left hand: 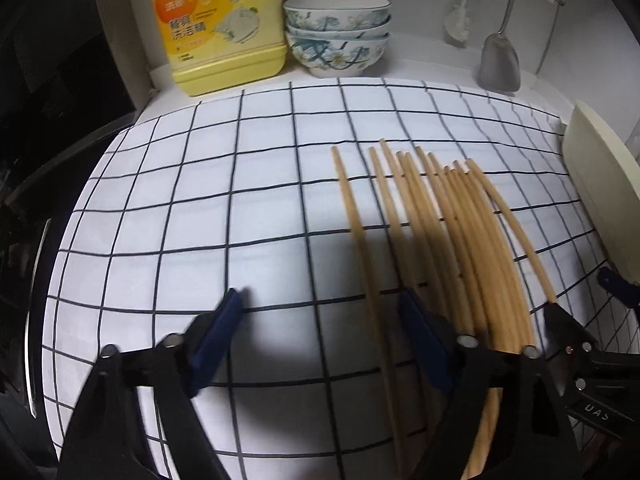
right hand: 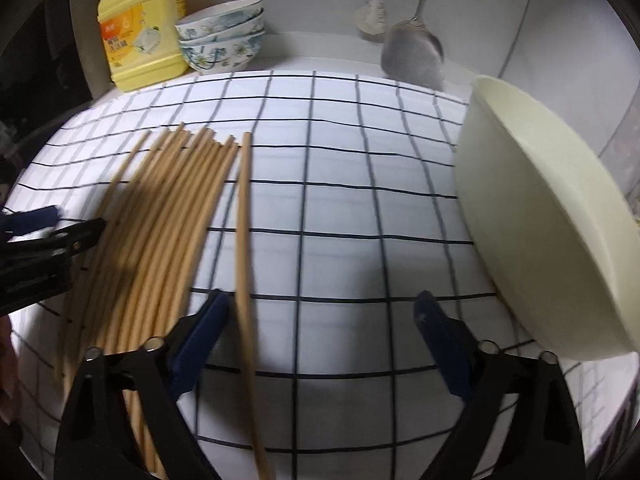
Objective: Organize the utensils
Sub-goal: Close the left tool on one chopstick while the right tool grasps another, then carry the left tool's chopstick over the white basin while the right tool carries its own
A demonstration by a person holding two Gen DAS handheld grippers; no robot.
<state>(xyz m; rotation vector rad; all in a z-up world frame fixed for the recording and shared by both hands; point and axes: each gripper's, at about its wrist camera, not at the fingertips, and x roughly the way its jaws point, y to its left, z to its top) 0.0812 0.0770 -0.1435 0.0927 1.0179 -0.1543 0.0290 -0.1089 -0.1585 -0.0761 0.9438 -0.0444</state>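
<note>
Wooden chopsticks (right hand: 168, 216) on checked cloth (right hand: 340, 208), cream bowl (right hand: 532, 216) beside, both tools apart, empty.

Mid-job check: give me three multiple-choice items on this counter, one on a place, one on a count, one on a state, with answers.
1. Where does the yellow detergent jug stand?
A. left of the stacked bowls
B. inside the cream basin
C. on the chopsticks

2. How many bowls are stacked?
A. one
B. three
C. six

3. How do the right gripper jaws stand?
A. clamped on a bowl
B. apart, with one chopstick lying between them
C. shut tight

Answers: 1 A, the jug sits beside the bowls at the wall; 2 B, three rims show; 3 B, neither blue pad presses on the stick.
</note>
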